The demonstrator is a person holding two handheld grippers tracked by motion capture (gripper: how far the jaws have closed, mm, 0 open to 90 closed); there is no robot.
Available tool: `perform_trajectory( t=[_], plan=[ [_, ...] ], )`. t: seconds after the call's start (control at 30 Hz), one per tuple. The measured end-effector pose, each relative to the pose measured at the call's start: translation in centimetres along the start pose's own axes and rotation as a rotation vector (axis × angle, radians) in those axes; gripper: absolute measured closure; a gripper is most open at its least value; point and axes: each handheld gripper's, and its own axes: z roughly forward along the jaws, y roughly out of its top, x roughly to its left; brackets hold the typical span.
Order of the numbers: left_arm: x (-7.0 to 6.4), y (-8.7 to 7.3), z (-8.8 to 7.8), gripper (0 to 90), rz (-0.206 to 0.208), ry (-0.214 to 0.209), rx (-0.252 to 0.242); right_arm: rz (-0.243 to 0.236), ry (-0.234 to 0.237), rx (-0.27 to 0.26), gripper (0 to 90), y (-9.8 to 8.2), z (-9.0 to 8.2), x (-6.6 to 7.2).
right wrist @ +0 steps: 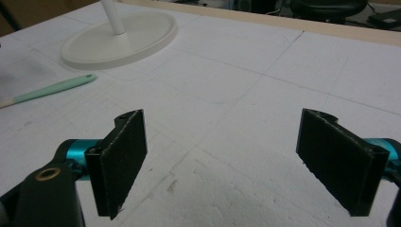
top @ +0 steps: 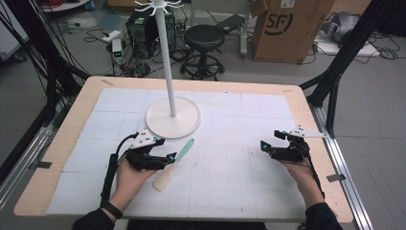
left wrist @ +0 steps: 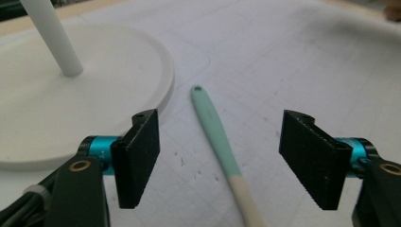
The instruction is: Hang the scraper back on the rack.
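Two hands reach in from the bottom edge of the high view, each holding a black two-jaw gripper over a white gridded mat (top: 230, 163) that covers a pale wooden table (top: 91, 91). At lower left of centre, the left gripper (top: 168, 158) has its jaws spread wide, one on either side of a slim spatula with a mint-green handle and cream blade (top: 174, 163); in the left gripper view the spatula (left wrist: 222, 151) lies flat on the mat between the jaws, touching neither. At lower right, the right gripper (top: 268, 143) is likewise spread apart, holding nothing, well apart from the spatula. Just beyond the spatula's handle tip, at centre frame, stands a white round-based stand with a tall thin pole (top: 172, 117). Farther back, on the floor at the top, are a black round stool (top: 203, 40) and a brown cardboard box (top: 287, 26).
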Motion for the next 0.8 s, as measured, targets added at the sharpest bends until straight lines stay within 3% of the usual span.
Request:
perform_trajectory(
  t=[0.17,0.27,0.43,0.63,0.8],
  plan=[
    [-0.8,-0.6,0.6,36.5,-0.030,0.007,0.046,-0.006,0.001,0.004,16.1,0.0,0.1,0.0],
    [-1.4,-1.0,1.3,37.1,-0.024,0.023,0.096,-0.010,0.002,0.007,16.1,0.0,0.1,0.1],
    [-1.5,-1.2,1.9,45.0,-0.026,0.030,0.125,-0.011,0.003,0.006,16.1,0.0,0.1,0.1],
    [-2.3,-1.6,2.7,56.5,0.016,0.056,0.202,-0.006,0.001,0.006,16.1,0.0,0.0,0.1],
    [-2.7,-1.6,2.9,67.2,0.040,0.055,0.191,-0.006,0.003,0.004,16.1,0.0,0.1,0.0]
  ],
)
